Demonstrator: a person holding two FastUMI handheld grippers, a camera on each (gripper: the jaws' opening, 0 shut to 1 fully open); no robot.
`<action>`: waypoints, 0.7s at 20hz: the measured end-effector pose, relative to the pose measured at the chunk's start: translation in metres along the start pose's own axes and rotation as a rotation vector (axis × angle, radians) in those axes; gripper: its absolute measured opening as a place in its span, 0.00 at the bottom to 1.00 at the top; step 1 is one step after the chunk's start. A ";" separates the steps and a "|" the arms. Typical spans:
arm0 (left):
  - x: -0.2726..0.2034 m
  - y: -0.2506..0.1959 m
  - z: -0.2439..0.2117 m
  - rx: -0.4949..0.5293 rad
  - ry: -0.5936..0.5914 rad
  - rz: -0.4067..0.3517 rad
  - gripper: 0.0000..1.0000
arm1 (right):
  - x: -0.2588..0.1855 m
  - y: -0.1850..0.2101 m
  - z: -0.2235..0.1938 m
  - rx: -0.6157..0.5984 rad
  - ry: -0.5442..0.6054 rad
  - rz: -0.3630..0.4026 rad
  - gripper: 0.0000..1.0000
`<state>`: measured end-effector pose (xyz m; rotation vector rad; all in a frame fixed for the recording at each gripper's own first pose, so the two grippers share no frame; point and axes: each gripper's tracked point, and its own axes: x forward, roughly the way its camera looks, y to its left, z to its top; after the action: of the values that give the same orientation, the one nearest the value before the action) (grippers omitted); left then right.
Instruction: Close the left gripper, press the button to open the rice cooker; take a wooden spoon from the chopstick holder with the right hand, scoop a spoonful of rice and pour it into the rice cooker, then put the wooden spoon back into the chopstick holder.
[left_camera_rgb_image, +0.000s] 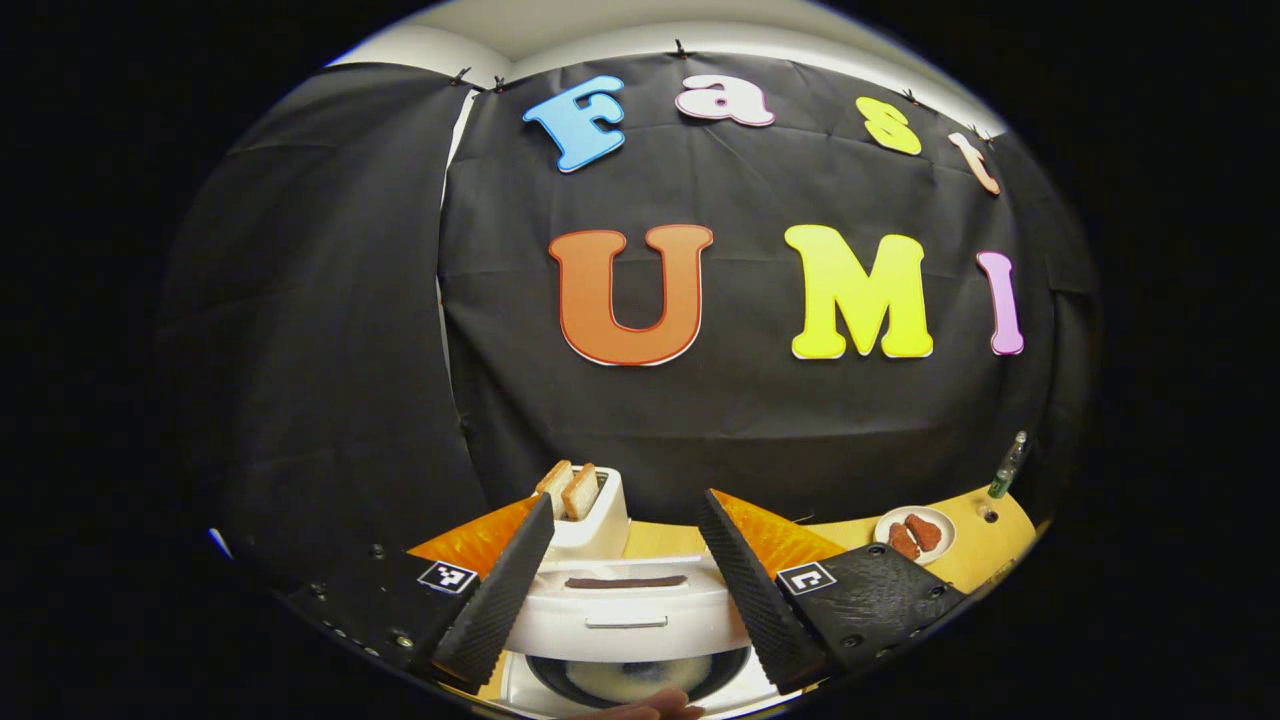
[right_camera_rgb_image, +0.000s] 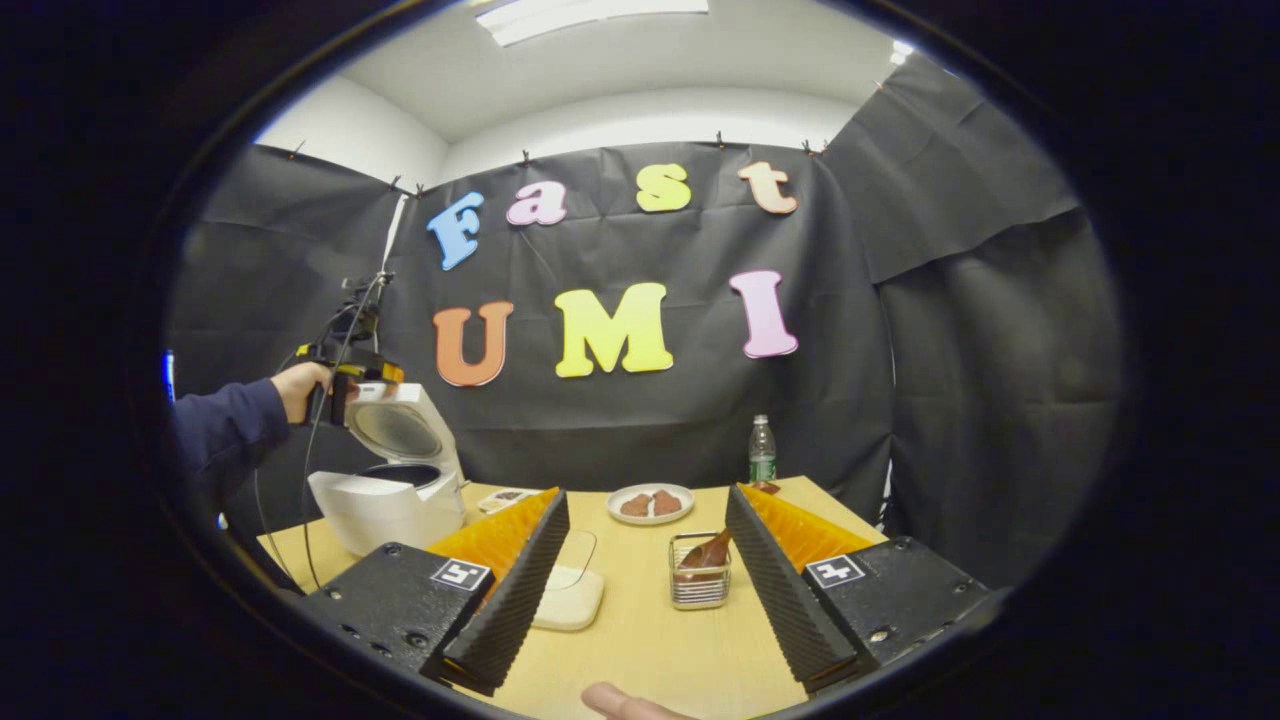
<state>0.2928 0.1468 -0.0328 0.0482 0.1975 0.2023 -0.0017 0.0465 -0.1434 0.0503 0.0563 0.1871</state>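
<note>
The white rice cooker (right_camera_rgb_image: 385, 505) stands at the table's left with its lid (right_camera_rgb_image: 400, 425) raised and the dark inner pot showing. A hand holds my left gripper (right_camera_rgb_image: 345, 385) just above and left of that lid. In the left gripper view the left gripper (left_camera_rgb_image: 625, 505) is open, with the lid (left_camera_rgb_image: 625, 610) and the pot (left_camera_rgb_image: 640, 680) below its fingers. My right gripper (right_camera_rgb_image: 648, 495) is open and holds nothing. Between its fingers, farther off, a wire chopstick holder (right_camera_rgb_image: 700, 590) stands with the wooden spoon (right_camera_rgb_image: 707, 550) in it. A white rice dish (right_camera_rgb_image: 570, 598) lies to its left.
A white toaster (left_camera_rgb_image: 590, 515) with two bread slices stands behind the cooker. A plate of meat pieces (right_camera_rgb_image: 650, 503) and a green-capped bottle (right_camera_rgb_image: 762, 450) sit at the table's back. The wooden table (right_camera_rgb_image: 650, 640) ends near the right finger. A fingertip (right_camera_rgb_image: 620, 705) shows at the bottom.
</note>
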 end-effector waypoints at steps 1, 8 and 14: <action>-0.004 -0.003 -0.009 0.015 0.011 -0.002 0.94 | -0.005 -0.001 -0.002 0.005 0.004 0.003 0.95; -0.030 -0.007 -0.072 -0.069 0.117 -0.012 0.96 | -0.026 -0.007 -0.014 0.018 0.036 0.019 0.99; -0.045 -0.009 -0.116 -0.019 0.206 -0.002 0.97 | -0.043 -0.001 -0.011 0.001 0.028 0.050 0.99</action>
<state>0.2284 0.1320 -0.1381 0.0080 0.4012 0.2069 -0.0445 0.0378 -0.1525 0.0501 0.0835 0.2377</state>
